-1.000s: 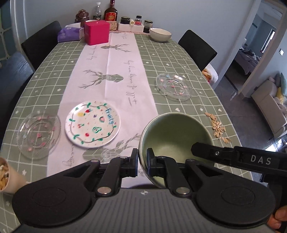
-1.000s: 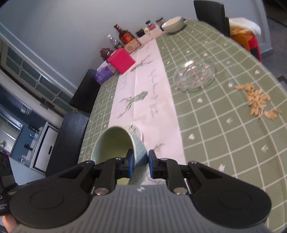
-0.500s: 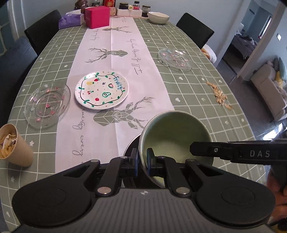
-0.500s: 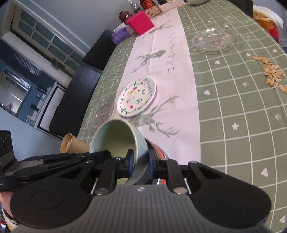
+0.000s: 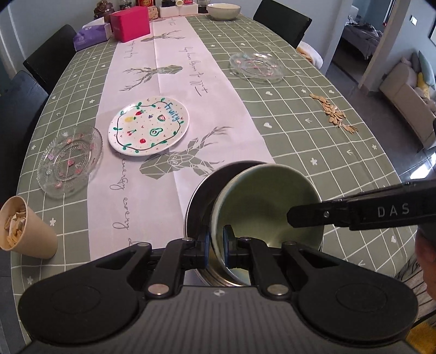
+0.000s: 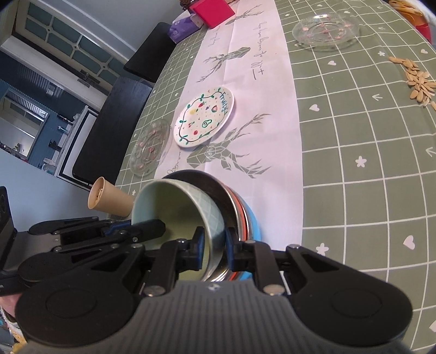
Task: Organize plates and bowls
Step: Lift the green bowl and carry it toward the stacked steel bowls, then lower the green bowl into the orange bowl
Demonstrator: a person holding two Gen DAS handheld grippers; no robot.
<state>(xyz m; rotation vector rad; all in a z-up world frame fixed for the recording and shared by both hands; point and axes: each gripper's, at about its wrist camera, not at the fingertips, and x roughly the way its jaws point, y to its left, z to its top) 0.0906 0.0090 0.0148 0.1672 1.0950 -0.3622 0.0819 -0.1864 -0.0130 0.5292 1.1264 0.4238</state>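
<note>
A pale green bowl hangs tilted over a stack of bowls at the table's near edge. The stack shows dark, orange and blue rims in the right wrist view. My left gripper is shut on the bowl's near rim. My right gripper is shut on the opposite rim of the green bowl. The right gripper reaches in from the right, and the left gripper comes in from the left. I cannot tell whether the bowl touches the stack.
A fruit-painted plate lies on the white runner, with a glass plate to its left and another glass plate far right. A paper cup of seeds stands near left. Loose seeds, a cream bowl and a pink box sit farther off.
Both grippers carried the green bowl down and back toward the near edge. The bowl stack has come into view under it. Both grips stayed the same.
</note>
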